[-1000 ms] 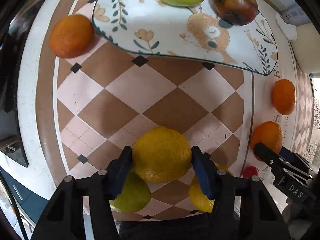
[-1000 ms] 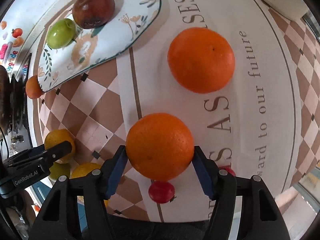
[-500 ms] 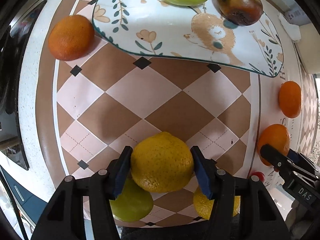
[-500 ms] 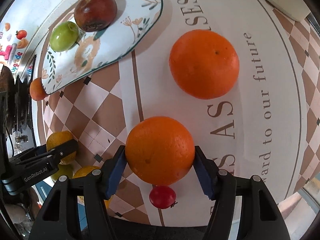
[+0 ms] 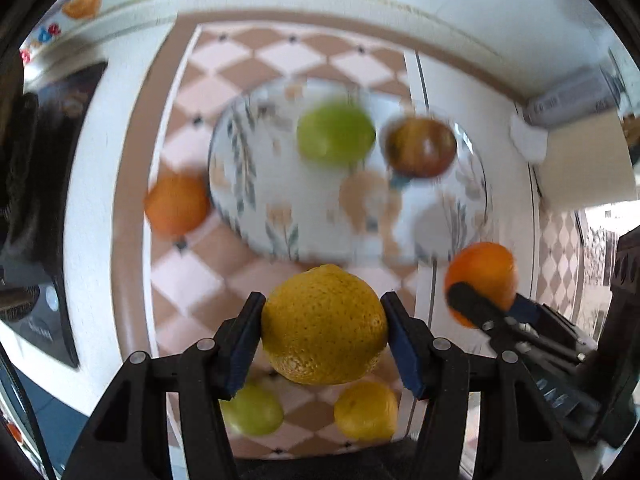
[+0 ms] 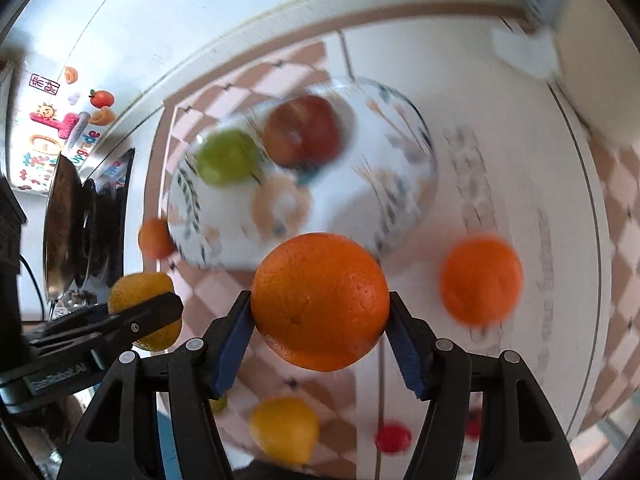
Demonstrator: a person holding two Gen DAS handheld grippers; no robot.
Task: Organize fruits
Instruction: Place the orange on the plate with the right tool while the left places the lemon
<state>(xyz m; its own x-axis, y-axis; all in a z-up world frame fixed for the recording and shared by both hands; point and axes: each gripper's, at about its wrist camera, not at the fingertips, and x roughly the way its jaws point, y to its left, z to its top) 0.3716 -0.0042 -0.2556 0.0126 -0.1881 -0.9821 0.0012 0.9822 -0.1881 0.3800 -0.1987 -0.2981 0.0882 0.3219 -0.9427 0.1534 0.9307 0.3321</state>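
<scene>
A: What lies ahead of the left fingers [image 5: 244, 332]?
B: Checked tablecloth [image 5: 188, 276], bare up to the plate [image 5: 280, 216]. The plate's near half is free; a green apple [image 5: 335, 133] and a dark red apple [image 5: 421, 146] sit at its far side.
A: To the sides?
B: A small orange [image 5: 176, 202] touches the plate's left rim. Right, the other gripper [image 5: 484, 312] with its orange [image 5: 482, 272] is close.
A: Ahead of the right fingers [image 6: 404, 344]?
B: Plate ahead; a loose orange [image 6: 481, 280] lies to the right on the table.
</scene>
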